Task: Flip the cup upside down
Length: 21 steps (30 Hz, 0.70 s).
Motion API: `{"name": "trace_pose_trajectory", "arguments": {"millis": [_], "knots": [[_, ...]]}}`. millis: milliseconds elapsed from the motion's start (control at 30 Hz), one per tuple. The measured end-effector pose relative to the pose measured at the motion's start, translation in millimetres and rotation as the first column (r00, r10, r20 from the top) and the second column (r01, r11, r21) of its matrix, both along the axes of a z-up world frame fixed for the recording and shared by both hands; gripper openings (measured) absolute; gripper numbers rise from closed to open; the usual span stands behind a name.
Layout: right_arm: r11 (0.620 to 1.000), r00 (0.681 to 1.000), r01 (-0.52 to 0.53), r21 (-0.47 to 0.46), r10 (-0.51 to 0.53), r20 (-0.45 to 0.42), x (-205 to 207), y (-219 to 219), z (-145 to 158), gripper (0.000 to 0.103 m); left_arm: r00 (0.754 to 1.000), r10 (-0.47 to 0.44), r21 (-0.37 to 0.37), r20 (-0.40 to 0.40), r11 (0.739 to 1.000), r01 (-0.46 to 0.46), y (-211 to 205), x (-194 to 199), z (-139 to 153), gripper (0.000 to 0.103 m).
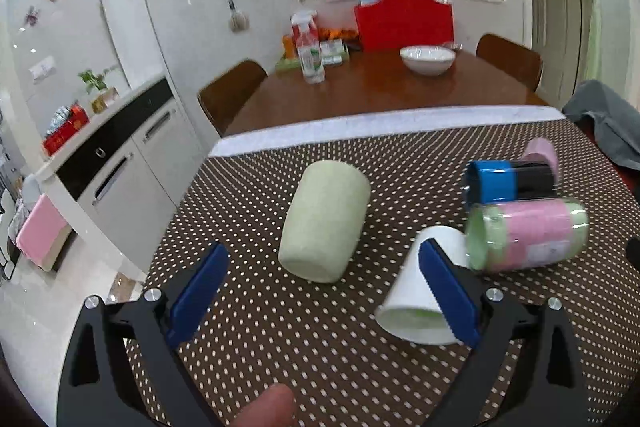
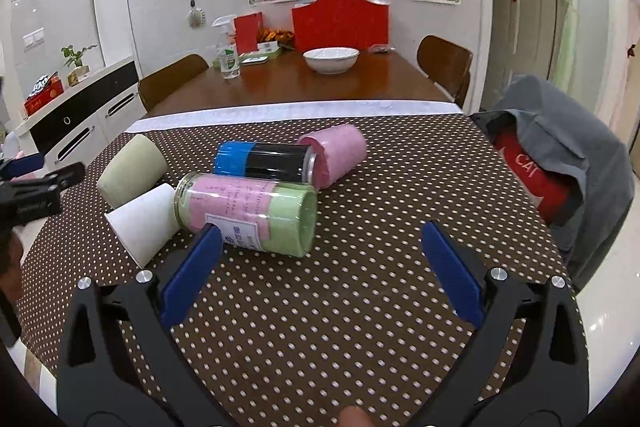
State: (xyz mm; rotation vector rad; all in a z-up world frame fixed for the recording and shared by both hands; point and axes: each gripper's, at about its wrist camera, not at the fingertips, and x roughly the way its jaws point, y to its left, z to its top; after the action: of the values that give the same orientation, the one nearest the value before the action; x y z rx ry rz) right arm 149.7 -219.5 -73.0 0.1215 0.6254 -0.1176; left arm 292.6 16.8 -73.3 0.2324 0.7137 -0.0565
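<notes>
Both the left gripper and right gripper gaped wide, empty. The white cup lay on its side at the left gripper's two o'clock, touching a jar.

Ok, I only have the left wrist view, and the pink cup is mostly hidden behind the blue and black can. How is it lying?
Observer: The pink cup lies on its side, one end touching the end of the blue and black can.
Operator: Is the right gripper on anything?
Observer: No. The right gripper has its jaws open and empty, just short of the jar.
Operator: And the white cup behind my finger?
Observer: The white cup is on its side, narrow end right by the jar, mouth pointing away from it.
</notes>
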Motion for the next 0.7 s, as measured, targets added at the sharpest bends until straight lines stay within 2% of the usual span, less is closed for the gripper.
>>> {"name": "trace_pose_trajectory", "arguments": {"millis": [200, 433, 700], "knots": [[0.999, 0.998, -0.047, -0.003, 0.047, -0.043, 39.5, 17.6, 0.3, 0.097, 0.996, 0.010, 0.036, -0.093, 0.999, -0.007, 6.4, 51.8, -20.1, 0.094], [0.996, 0.993, -0.092, -0.004, 0.091, -0.076, 96.7, 40.0, 2.9, 0.097, 0.985, 0.008, 0.031, -0.171, 1.000, -0.003, 9.7, 93.2, -39.0, 0.094], [0.993, 0.986, -0.114, 0.007, 0.114, -0.122, 134.7, 50.9, -10.5, 0.097, 0.968, -0.033, 0.008, -0.250, 0.999, 0.036, 7.1, 131.1, -57.6, 0.095]]}}
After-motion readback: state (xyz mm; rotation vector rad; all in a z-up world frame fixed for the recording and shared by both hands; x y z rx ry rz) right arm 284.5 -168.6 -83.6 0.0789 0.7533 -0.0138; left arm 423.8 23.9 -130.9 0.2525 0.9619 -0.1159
